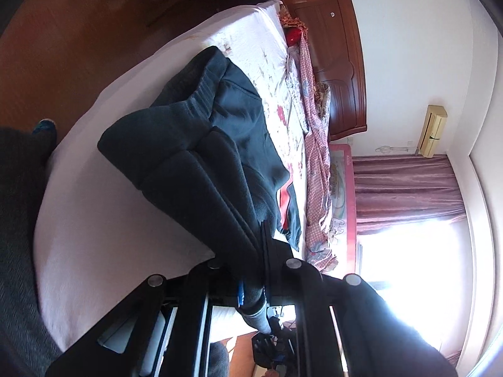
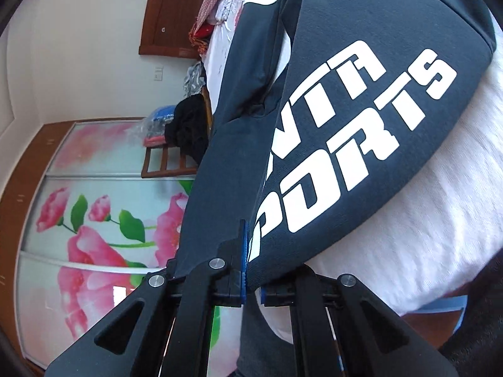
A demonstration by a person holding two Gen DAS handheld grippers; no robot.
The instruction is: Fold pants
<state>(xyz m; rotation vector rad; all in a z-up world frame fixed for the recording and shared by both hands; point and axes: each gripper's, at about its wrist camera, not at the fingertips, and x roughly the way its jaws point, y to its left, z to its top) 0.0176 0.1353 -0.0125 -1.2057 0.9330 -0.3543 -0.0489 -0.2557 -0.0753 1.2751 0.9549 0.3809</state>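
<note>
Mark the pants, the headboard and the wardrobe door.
pants [image 1: 176, 144]: left wrist view, on the dark folded fabric over the bed.
headboard [image 1: 339, 62]: left wrist view, on its carved wooden panel.
wardrobe door [image 2: 94, 213]: right wrist view, on the pink flower print.

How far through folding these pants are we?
Done: both tongs are clamped on the dark track pants, left tongs, right tongs. In hand: the fabric is lifted off the bed, one bend showing near the waistband. Left: lay it down and finish the folds.
</note>
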